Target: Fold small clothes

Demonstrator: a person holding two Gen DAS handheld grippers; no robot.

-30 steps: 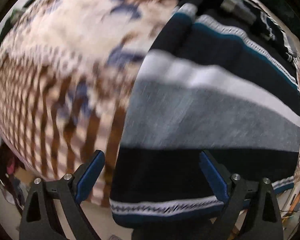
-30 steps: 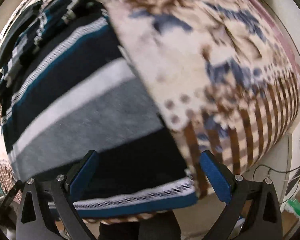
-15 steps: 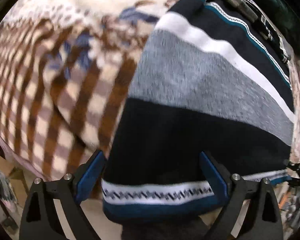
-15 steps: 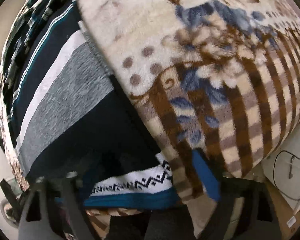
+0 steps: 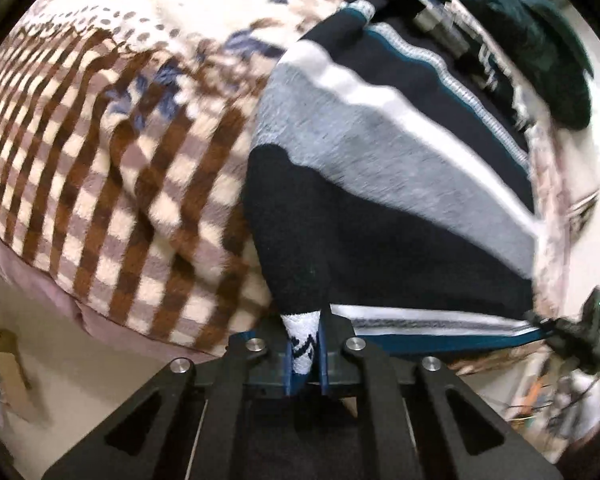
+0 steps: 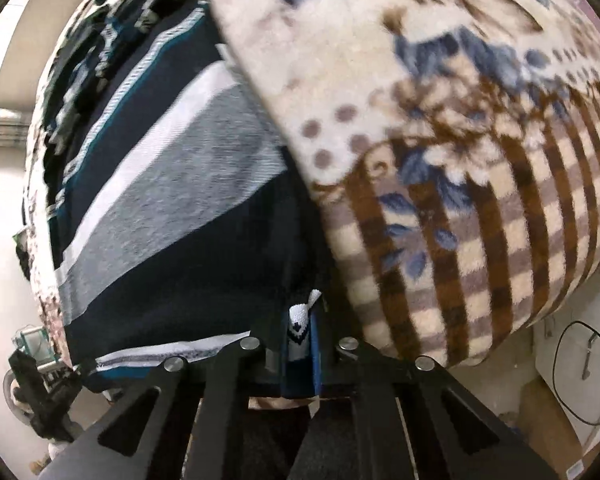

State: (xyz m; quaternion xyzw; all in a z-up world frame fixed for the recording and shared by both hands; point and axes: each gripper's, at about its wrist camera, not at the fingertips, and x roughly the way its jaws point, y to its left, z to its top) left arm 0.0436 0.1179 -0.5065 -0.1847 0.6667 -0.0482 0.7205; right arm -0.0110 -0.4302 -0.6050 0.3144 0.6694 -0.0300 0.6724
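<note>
Count, both wrist views combined.

Grippers: 2. The left gripper (image 5: 304, 354) has 2 blue pads, and so does the right gripper (image 6: 300, 350).

Striped garment (image 5: 380, 184): 1, in navy, grey, white and teal bands, with 1 patterned hem; 1 corner of that hem sits in each gripper, 2 corners in all.

Fleece blanket (image 5: 120, 152): 1, checked brown and cream with blue flowers.

Dark clothing beyond the striped garment: a heap (image 5: 540, 40); the number of pieces in it cannot be told.

Cardboard box (image 5: 8, 364): 1, blurred, at the left view's edge.

Cable (image 6: 576, 360): 1 black loop in the right view.
</note>
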